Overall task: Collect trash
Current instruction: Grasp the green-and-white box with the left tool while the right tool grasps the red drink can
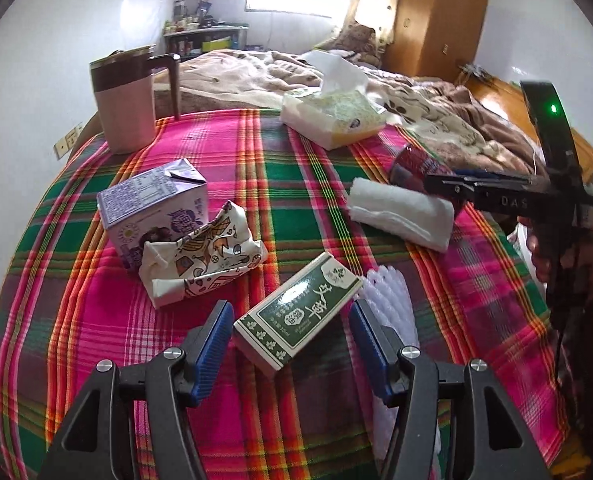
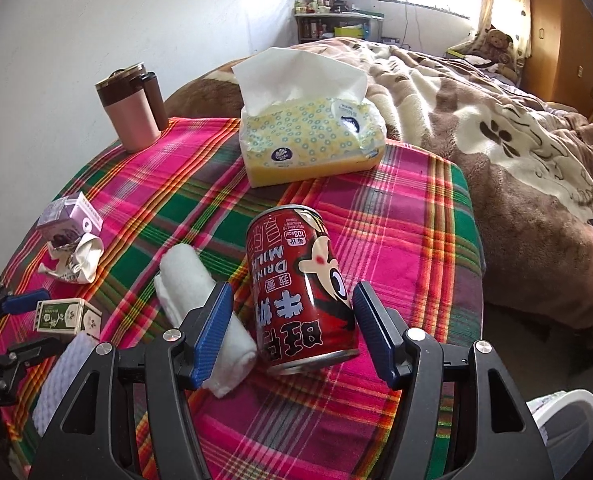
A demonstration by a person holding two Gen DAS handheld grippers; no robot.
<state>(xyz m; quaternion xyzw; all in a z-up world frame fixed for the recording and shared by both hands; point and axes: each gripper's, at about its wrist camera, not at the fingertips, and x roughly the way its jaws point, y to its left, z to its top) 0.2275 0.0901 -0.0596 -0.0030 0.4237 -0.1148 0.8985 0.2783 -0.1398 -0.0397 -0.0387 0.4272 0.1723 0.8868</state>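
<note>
My left gripper [image 1: 292, 342] is open, its blue pads either side of a green and white carton box [image 1: 298, 316] lying on the plaid tablecloth [image 1: 296, 184]. A crumpled printed wrapper [image 1: 204, 260] leans on a purple drink carton [image 1: 152, 208]. My right gripper [image 2: 292, 328] is open around an upside-down red milk drink can [image 2: 300, 288], which stands on the cloth [image 2: 396, 216]; the pads are not touching it. The can [image 1: 416, 166] and the right gripper [image 1: 480, 190] also show in the left wrist view. A rolled white towel [image 2: 204, 304] lies left of the can.
A yellow tissue pack [image 2: 312, 140] and a pink mug [image 2: 132, 112] stand at the far side. A white ridged brush [image 1: 388, 300] lies by the green box. A bed with a brown blanket [image 2: 516, 152] borders the table on the right.
</note>
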